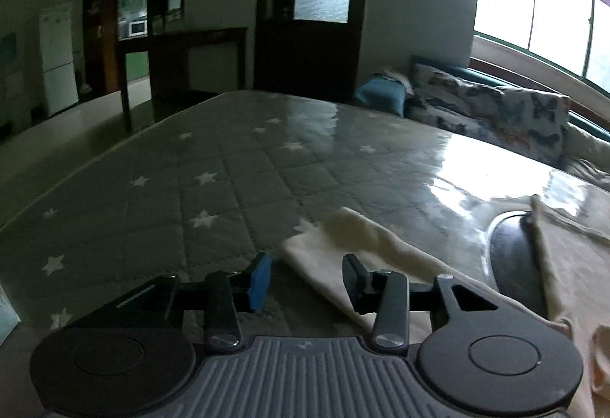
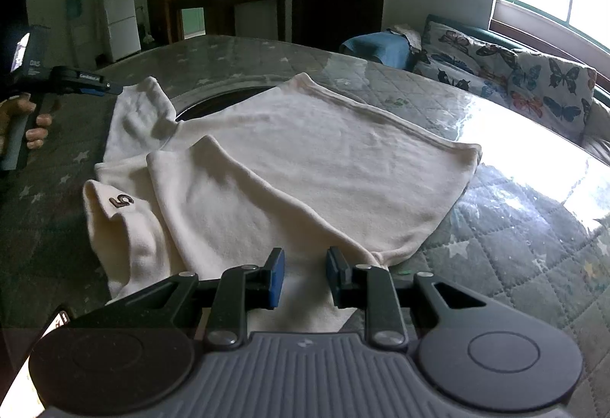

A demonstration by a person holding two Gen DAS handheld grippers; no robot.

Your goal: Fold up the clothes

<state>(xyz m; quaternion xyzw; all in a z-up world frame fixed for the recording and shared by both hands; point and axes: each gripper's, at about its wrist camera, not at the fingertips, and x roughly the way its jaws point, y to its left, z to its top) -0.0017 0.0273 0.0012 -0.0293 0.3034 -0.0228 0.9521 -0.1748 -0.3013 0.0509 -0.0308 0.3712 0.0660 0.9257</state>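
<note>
A quilted grey star-print bed [image 2: 514,239] under glossy plastic carries a soft cream knit shirt [image 2: 305,159], sleeve folded in, a "5" patch [image 2: 122,201] on its left. The left claw [image 1: 305,281] hangs released beside a sleeve; the right claw [image 2: 304,275] gapes over the hem. Butterfly cushions [image 2: 526,75] line the window.

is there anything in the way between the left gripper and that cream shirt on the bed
Nothing visible. The left gripper is open just over the star-print mattress, with the folded sleeve of the cream shirt directly ahead of its fingers. The right gripper is open over the shirt's near edge.
</note>
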